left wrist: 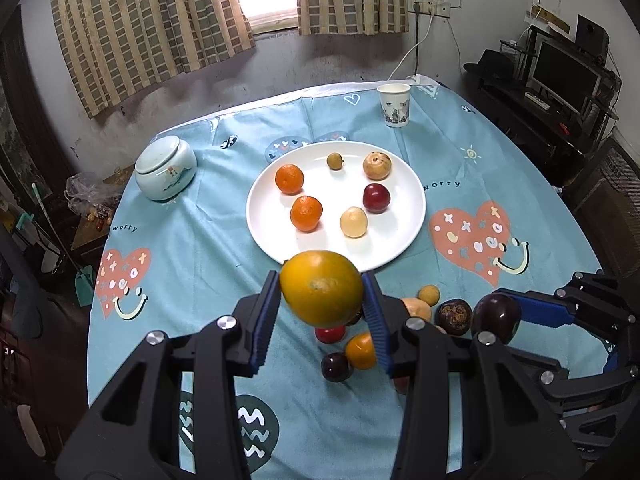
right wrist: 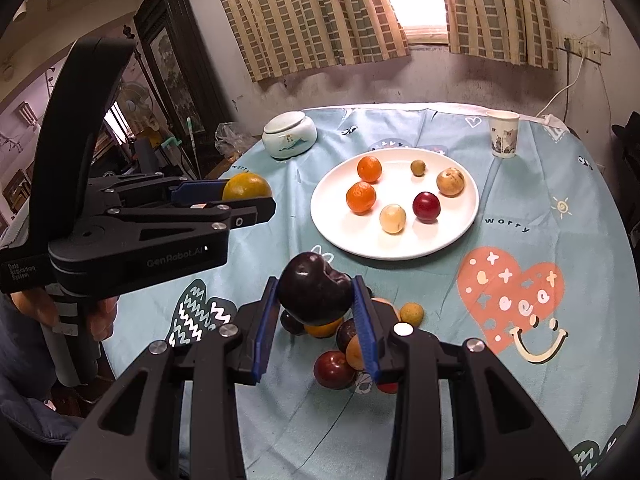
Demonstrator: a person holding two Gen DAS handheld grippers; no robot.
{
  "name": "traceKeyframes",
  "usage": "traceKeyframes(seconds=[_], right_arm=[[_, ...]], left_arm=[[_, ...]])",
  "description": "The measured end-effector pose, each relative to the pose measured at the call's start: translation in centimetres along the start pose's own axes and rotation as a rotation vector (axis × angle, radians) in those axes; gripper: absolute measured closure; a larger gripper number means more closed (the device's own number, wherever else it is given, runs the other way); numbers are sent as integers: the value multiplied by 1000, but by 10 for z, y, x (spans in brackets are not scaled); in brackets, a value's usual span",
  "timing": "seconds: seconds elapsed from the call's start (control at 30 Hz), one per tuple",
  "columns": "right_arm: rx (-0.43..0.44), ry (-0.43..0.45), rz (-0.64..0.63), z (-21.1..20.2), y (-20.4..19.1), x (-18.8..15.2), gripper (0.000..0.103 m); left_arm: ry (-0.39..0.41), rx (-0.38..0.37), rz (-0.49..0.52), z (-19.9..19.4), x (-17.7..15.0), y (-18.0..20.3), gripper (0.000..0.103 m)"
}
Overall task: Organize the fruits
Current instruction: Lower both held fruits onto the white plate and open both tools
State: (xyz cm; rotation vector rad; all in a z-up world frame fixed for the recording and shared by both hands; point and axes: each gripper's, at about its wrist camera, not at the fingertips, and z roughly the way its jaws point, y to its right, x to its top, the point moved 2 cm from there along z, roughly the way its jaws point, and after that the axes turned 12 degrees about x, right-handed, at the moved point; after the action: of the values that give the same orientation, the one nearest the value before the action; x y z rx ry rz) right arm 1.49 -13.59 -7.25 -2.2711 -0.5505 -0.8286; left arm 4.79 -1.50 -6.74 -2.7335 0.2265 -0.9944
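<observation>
Both fingers grip fruit: the left gripper an orange, the right gripper a dark plum. The white plate lies straight ahead of both, the left seemingly nearer

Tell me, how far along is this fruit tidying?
Six fruits already sit on the round white plate. In hand: the left gripper holds a big yellow-orange citrus, the right gripper a dark purple plum. Left: a small pile of loose fruit on the blue patterned tablecloth.
</observation>
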Motion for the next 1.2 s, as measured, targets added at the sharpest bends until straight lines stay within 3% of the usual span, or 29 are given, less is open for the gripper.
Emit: traceKeyframes(seconds=[0.33, 0.63, 0.87, 1.1, 1.2], right_arm=[[5, -29, 19, 19, 19, 8, 66], [-30, 15, -21, 39, 53, 62, 66], [-100, -3, 19, 90, 109, 101, 66], [-155, -71, -4, 139, 146, 112, 66], [-201, -108, -19, 152, 155, 112, 63]], left_arm=[[-33, -14, 3, 28, 12, 3, 61], [-8, -48, -81, 70, 56, -20, 61], [-44, -39, -66, 135, 83, -9, 61], [-62, -36, -64, 177, 93, -5, 61], [-58, -31, -73, 183, 97, -7, 50]])
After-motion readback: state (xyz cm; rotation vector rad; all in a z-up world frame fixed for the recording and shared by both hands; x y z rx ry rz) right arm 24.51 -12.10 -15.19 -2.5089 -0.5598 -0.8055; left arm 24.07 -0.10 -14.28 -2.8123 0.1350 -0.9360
